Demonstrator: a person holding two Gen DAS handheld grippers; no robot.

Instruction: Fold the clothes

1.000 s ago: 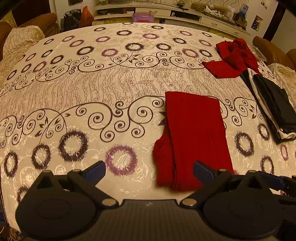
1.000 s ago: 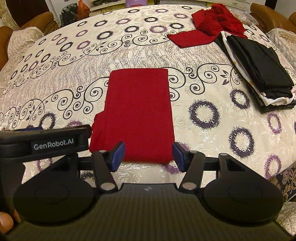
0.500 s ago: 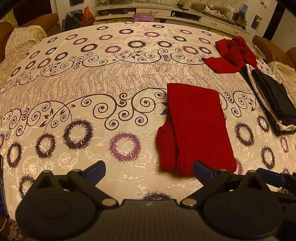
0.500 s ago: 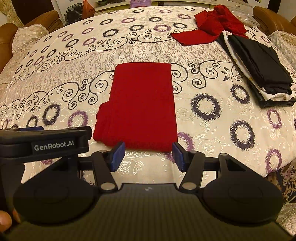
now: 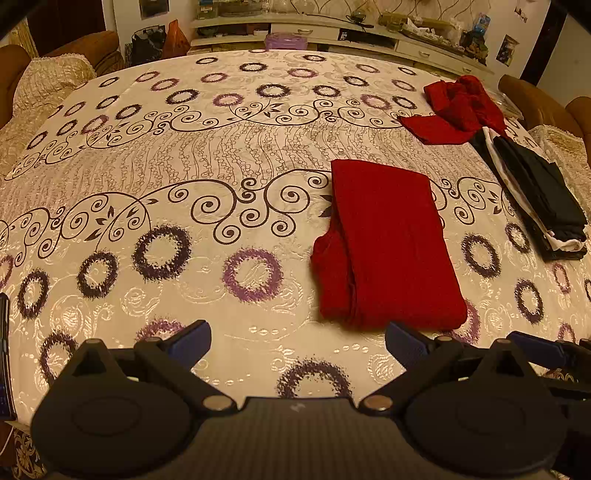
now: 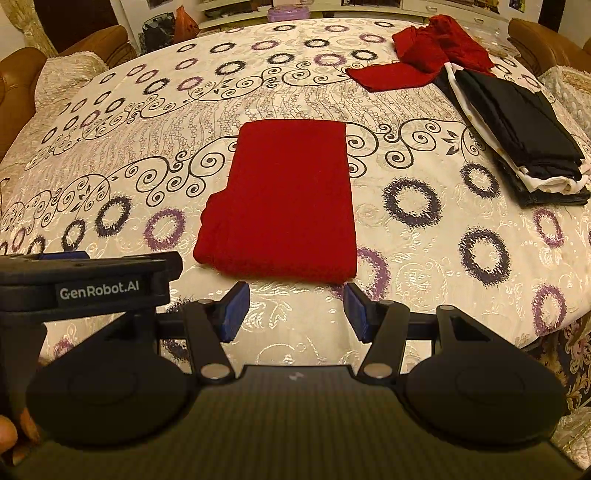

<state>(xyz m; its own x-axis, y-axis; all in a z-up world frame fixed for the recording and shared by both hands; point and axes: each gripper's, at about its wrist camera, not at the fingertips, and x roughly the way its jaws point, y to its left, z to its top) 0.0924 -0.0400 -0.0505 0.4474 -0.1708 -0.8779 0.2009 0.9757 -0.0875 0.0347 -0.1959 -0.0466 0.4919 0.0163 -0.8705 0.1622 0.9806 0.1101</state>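
Observation:
A folded red garment point(image 5: 388, 243) point(image 6: 284, 199) lies flat on the patterned bedspread point(image 5: 207, 192) point(image 6: 424, 236), with a lumpy fold along its left edge. My left gripper point(image 5: 297, 341) is open and empty, hanging short of the garment's near edge and to its left. My right gripper point(image 6: 295, 312) is open too, just in front of the garment's near edge with nothing between its fingers. A crumpled red garment point(image 5: 456, 107) point(image 6: 424, 55) lies at the far right.
A folded stack of black and white clothes point(image 5: 539, 199) point(image 6: 517, 129) sits at the right edge of the bed. Brown armchairs with lace covers point(image 5: 51, 77) point(image 6: 546, 48) flank the bed. A cluttered shelf point(image 5: 332, 29) runs along the back wall.
Both grippers have drawn back toward me and away from the folded red garment, which now sits farther off. The garment itself has not moved.

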